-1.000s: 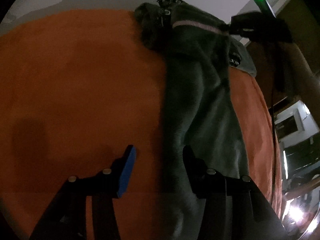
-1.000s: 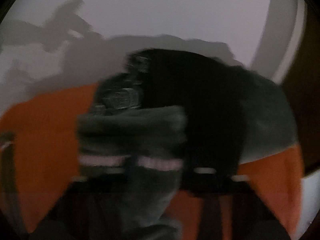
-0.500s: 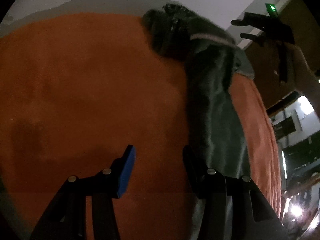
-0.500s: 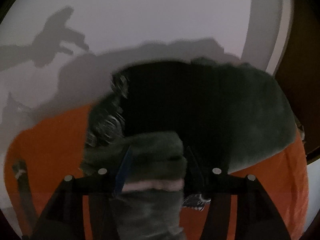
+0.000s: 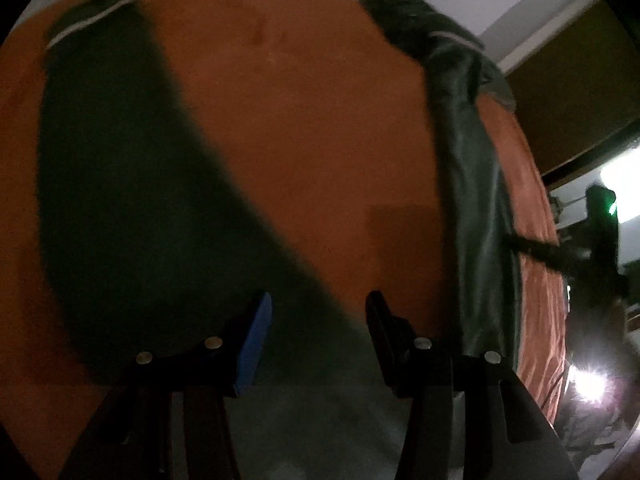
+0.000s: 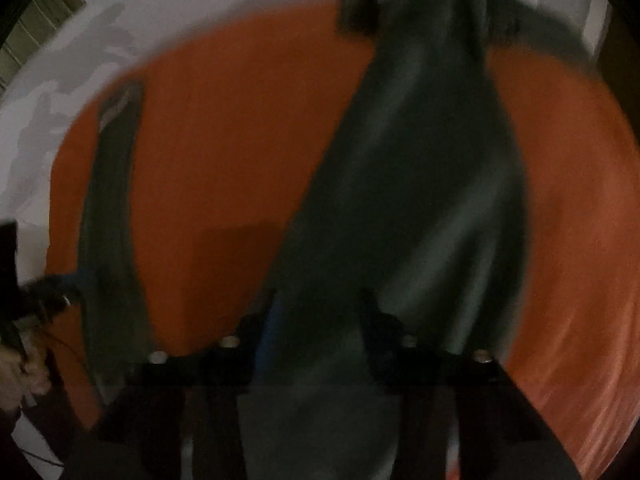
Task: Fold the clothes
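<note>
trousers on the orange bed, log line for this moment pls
phase: spreading | trousers: legs splayed on orange cover | left gripper: open | right gripper: open, blurred

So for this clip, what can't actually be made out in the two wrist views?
- Right wrist view: motion blur smears the dark trousers, so whether the right gripper pinches fabric is unclear.
- Left wrist view: the waist end of the trousers is cut off at the bottom edge, behind the left gripper.
- Left wrist view: the heap at the right leg's far end is too dark to identify.
- Both views: dim light hides seams on the orange cover.

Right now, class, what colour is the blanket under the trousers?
Orange. The blanket shows best in the left wrist view.
</note>
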The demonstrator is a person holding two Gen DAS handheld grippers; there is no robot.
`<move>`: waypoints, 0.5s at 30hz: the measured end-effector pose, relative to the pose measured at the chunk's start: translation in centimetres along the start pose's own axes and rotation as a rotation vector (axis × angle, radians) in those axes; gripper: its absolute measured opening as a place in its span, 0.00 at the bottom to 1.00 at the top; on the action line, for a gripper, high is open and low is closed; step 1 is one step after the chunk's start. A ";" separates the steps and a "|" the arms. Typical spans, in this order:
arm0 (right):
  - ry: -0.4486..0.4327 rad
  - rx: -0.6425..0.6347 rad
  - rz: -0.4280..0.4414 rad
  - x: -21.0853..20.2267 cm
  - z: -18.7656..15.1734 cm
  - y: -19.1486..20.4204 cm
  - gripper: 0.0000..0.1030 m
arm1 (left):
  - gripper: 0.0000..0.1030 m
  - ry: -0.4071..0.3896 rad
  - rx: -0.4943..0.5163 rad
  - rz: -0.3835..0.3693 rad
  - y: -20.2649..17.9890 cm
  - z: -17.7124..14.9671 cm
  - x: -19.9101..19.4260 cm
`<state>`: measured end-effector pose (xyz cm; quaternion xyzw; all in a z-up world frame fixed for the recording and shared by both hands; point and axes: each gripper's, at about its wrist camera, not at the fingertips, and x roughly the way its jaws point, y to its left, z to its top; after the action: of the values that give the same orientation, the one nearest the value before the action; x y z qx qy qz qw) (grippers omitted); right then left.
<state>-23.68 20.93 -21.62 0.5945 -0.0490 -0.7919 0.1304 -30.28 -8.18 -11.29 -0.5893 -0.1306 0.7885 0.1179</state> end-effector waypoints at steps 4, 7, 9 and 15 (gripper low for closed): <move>0.054 0.134 0.059 3.1 -5.0 1.9 0.26 | 0.50 0.054 -0.048 0.080 3.7 -3.0 -0.9; 0.108 0.164 -0.007 6.8 -6.3 2.2 0.25 | 0.50 0.097 -0.082 0.084 5.6 -4.6 -0.1; 0.111 0.176 -0.021 6.0 -5.9 3.2 0.25 | 0.52 0.151 -0.064 0.135 6.2 -5.7 1.6; 0.120 0.213 -0.059 3.6 -4.5 6.2 0.25 | 0.53 0.225 -0.127 0.213 7.1 -5.9 2.8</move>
<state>-19.41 14.34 -24.82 0.6526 -0.1074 -0.7486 0.0460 -25.65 -13.55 -17.85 -0.6905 -0.1028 0.7159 0.0100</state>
